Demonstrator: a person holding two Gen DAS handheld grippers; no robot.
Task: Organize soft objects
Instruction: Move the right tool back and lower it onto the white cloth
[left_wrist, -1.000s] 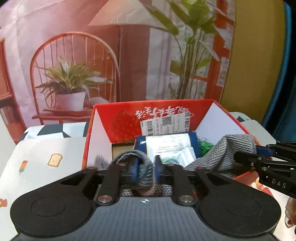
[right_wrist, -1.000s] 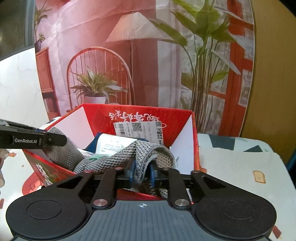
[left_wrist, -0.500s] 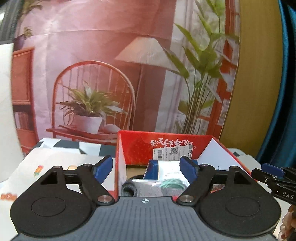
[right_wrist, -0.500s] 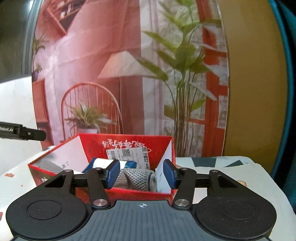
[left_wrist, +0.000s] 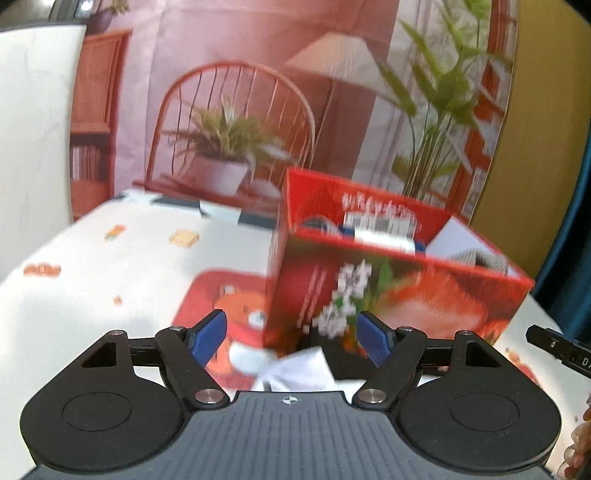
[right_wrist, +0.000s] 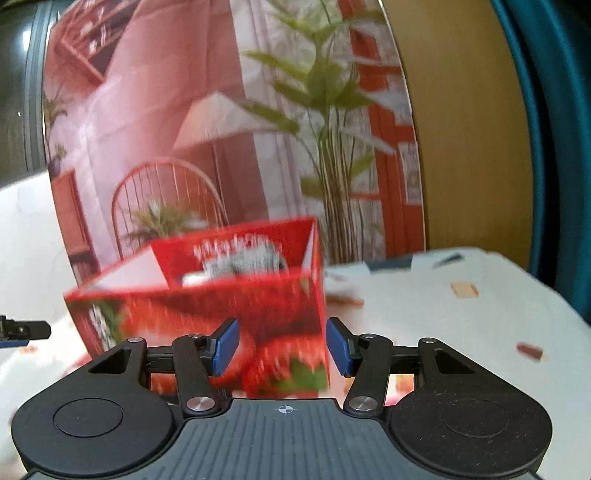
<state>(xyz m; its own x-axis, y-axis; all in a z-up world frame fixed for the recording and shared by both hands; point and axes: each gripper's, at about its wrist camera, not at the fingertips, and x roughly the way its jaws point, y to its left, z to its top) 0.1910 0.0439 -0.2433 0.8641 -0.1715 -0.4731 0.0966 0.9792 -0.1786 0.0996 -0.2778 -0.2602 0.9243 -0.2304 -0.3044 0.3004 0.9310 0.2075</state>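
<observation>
Grey knit cloth (left_wrist: 487, 258) sits in red box (left_wrist: 399, 291); w/ both grippers (left_wrist: 291, 338) (right_wrist: 281, 345) spread & empty, we've got white cloth (left_wrist: 295, 373) left.

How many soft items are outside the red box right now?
1 visible: a white cloth on the table, in front of the box, between the open left gripper fingers. Others may be hidden.
</observation>
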